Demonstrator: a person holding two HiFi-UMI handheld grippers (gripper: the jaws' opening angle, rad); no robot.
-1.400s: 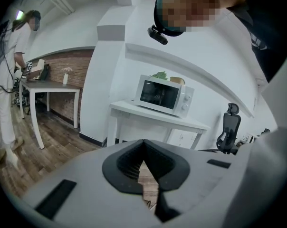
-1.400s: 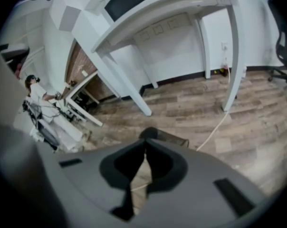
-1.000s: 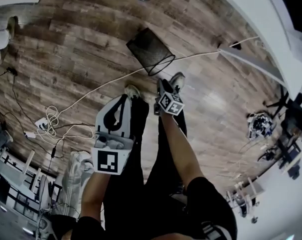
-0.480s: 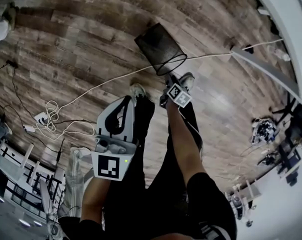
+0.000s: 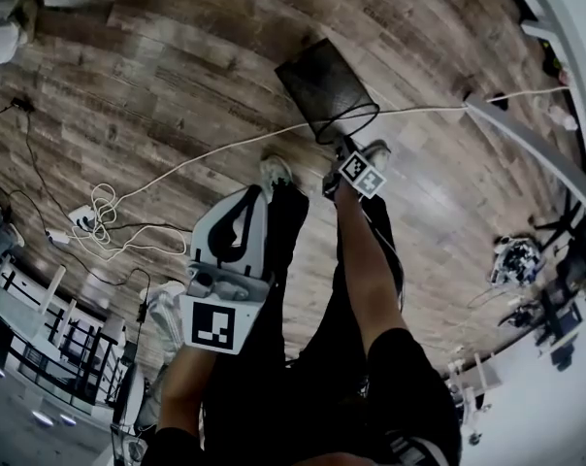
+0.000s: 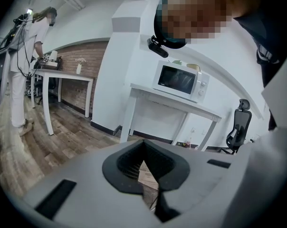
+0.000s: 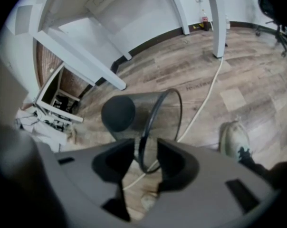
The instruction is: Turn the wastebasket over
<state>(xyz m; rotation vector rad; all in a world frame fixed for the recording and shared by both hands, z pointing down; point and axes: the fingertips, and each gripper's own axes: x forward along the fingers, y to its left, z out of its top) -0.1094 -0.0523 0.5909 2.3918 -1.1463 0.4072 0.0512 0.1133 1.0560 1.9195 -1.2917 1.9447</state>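
stage: turning not begun; grip and flip remain | black wire-mesh wastebasket point(image 5: 322, 85): on its side on the floor; rim between right tongs point(image 7: 146, 146) | right tongs: just opened, spread, not pinching | left tongs point(image 6: 143, 144): pressed together; empty

wood-plank floor point(image 5: 157, 85), white walls point(image 6: 110, 75), a white table point(image 6: 142, 90) bearing a microwave point(image 6: 180, 82), brick wall point(image 6: 93, 65) at left.

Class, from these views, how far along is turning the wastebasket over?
Done: nothing yet; the wastebasket lies on its side. In hand: the right gripper, its jaws just opened, straddles the rim without pressing it. Left to do: close on the rim and turn the basket over. The left gripper is shut and empty.
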